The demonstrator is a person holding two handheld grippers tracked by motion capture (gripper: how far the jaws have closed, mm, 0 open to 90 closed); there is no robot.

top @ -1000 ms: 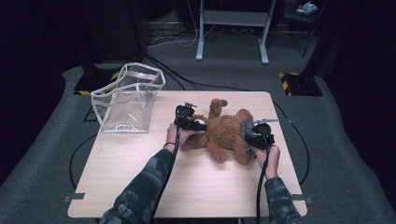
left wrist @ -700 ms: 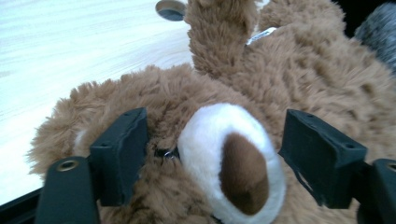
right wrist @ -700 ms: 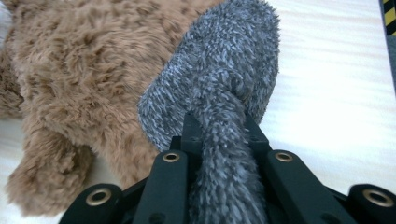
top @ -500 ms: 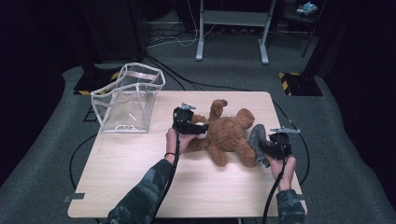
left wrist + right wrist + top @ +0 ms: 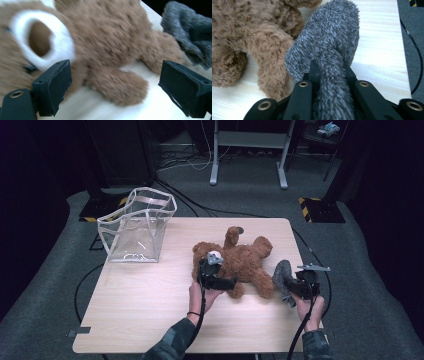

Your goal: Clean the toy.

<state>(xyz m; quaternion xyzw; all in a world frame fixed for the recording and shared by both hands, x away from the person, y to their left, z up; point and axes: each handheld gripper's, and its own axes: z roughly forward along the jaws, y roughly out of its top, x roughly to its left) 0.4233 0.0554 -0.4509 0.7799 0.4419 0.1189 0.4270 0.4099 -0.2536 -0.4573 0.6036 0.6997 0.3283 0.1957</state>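
Pinching the grey sock [image 5: 329, 47], the right tool [image 5: 331, 72] could drop it; the left tool [image 5: 115, 85], at the teddy bear's [image 5: 240, 262] nine o'clock, had just opened empty.

My left gripper [image 5: 232, 283] has just been opening off the bear [image 5: 240, 260]; my right gripper [image 5: 290, 287] now holds the grey sock [image 5: 282, 275] clear of the bear's leg.

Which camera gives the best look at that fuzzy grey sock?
The right gripper view: the grey sock is close and sharp there, its end pinched in the right gripper. The high view shows it small, beside the teddy bear. The left gripper view catches a blurred piece at the upper right.
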